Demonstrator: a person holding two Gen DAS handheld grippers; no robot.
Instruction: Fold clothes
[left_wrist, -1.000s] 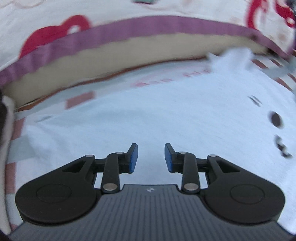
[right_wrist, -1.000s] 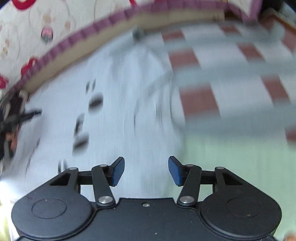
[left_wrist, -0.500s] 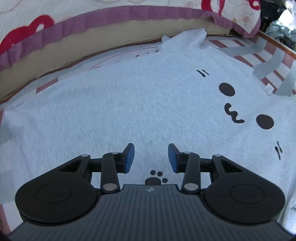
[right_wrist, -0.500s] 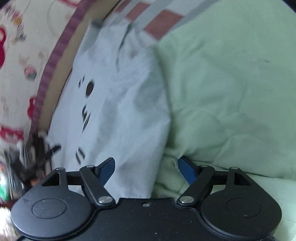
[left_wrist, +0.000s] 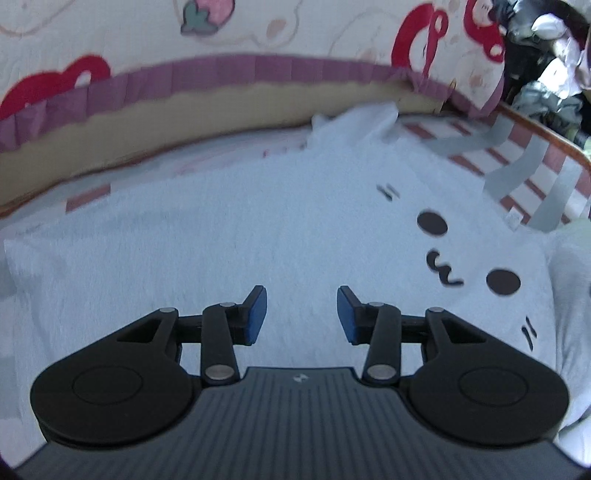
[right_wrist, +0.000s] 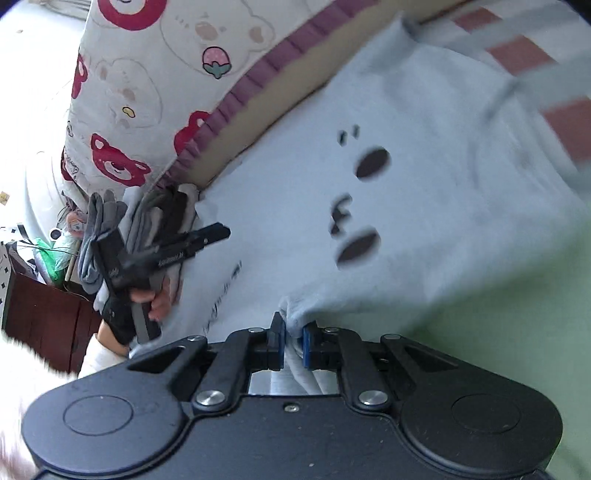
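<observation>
The white cat-face T-shirt (left_wrist: 277, 229) lies spread flat on the bed, unfolded; the right gripper (right_wrist: 293, 341) pinches its edge at six o'clock; the left gripper (left_wrist: 301, 314) hovers agape, empty; every fold remains.

You have two grippers in play: the left gripper (left_wrist: 301, 314) with its two blue pads spread apart over the cloth, and the right gripper (right_wrist: 292, 341) with its two pads pinched on a fold of fabric. You are working one white T-shirt (left_wrist: 258, 229), printed with one cartoon face (left_wrist: 465, 254) that has two oval eyes and one squiggly mouth. Under it you have one striped sheet (left_wrist: 517, 162) and one pale green blanket (right_wrist: 498, 295). Behind lies one bear-print quilt (right_wrist: 147, 74) showing one strawberry (right_wrist: 216, 62). You show one hand (right_wrist: 155, 299), in the right wrist view
</observation>
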